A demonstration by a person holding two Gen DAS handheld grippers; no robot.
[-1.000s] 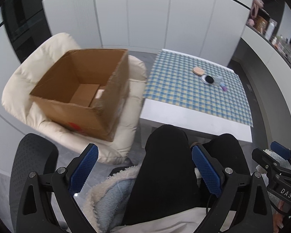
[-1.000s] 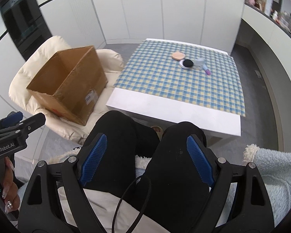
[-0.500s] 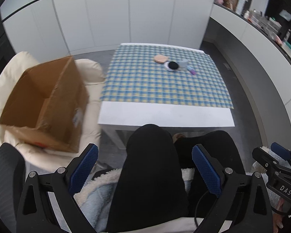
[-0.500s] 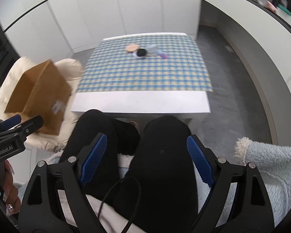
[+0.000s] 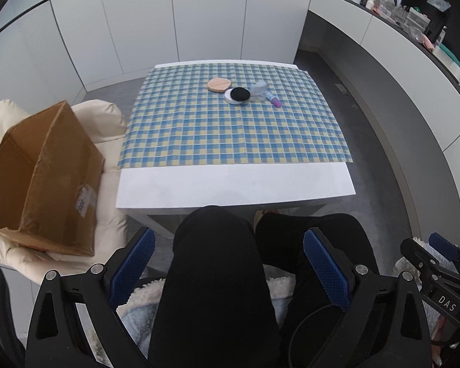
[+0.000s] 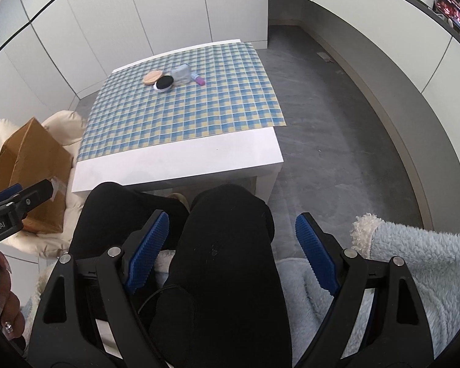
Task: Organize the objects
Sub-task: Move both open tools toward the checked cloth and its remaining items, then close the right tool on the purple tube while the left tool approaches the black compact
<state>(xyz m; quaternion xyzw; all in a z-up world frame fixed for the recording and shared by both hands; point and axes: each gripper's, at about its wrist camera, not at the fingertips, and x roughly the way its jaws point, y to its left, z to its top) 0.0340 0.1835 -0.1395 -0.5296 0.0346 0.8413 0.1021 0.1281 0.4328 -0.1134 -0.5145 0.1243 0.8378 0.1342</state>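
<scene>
Small items lie together at the far side of a white table (image 5: 230, 184) with a blue-yellow checked cloth (image 5: 230, 128): a tan round puff (image 5: 219, 84), a black round compact on a white base (image 5: 237, 95), a pale blue case (image 5: 258, 90) and a small purple-tipped tube (image 5: 274, 100). They show again in the right wrist view: puff (image 6: 152, 77), compact (image 6: 164, 83), case (image 6: 181, 74), tube (image 6: 198, 79). My left gripper (image 5: 228, 268) and right gripper (image 6: 231, 250) are both open and empty, held low over the person's black-clad knees, well short of the table.
An open cardboard box (image 5: 43, 181) rests on a cream armchair (image 5: 104, 119) left of the table; it also shows in the right wrist view (image 6: 27, 165). White cabinets stand behind. A curved counter (image 5: 414, 70) with clutter runs along the right. Grey floor (image 6: 337, 128) lies right of the table.
Both views have swung right, away from the cardboard box and toward the table. The box has slid to the left edge. Both grippers stay open over the knees.
</scene>
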